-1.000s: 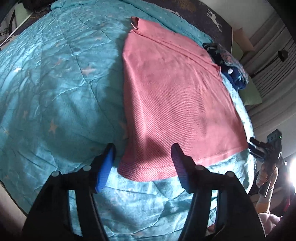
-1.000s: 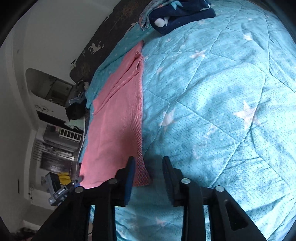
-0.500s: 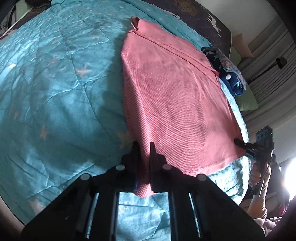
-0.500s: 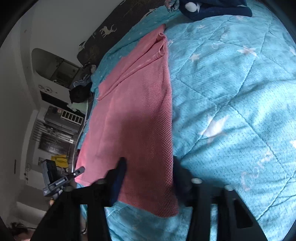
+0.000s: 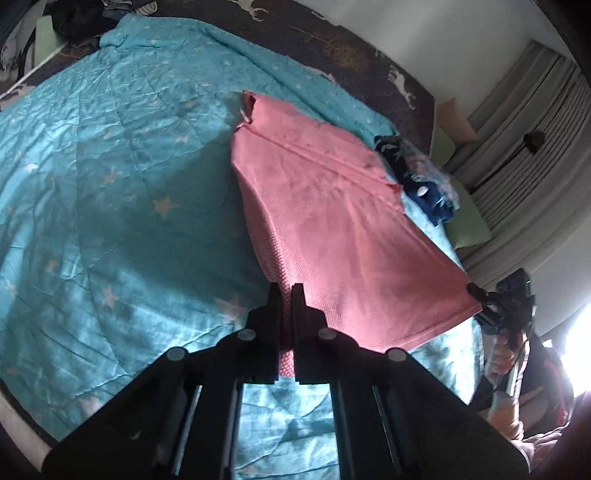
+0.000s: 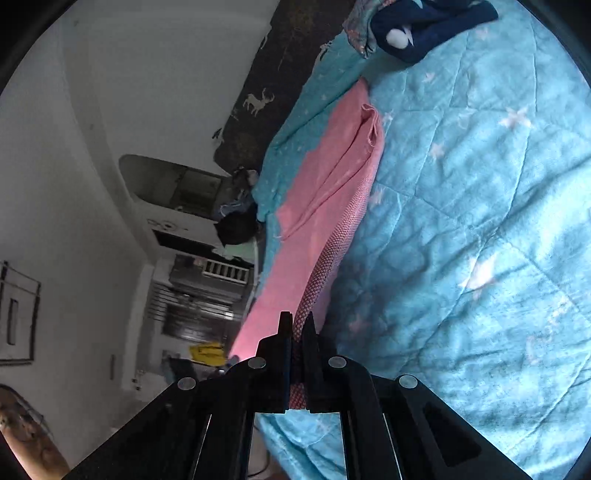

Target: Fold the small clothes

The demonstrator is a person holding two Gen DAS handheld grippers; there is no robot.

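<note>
Pinching the near hem of the pink garment at both corners: left gripper pressed together on the left corner, right gripper clamped on the right corner, each hiding the pinched cloth between black fingers, with the jaws just having been closing onto the fabric. Lying spread over the teal star-print quilt, near edge lifting off it, far end bunching into a fold hard to make out. Sitting farther off near the dark deer-print headboard, a crumpled navy garment, partly cut off.
</note>
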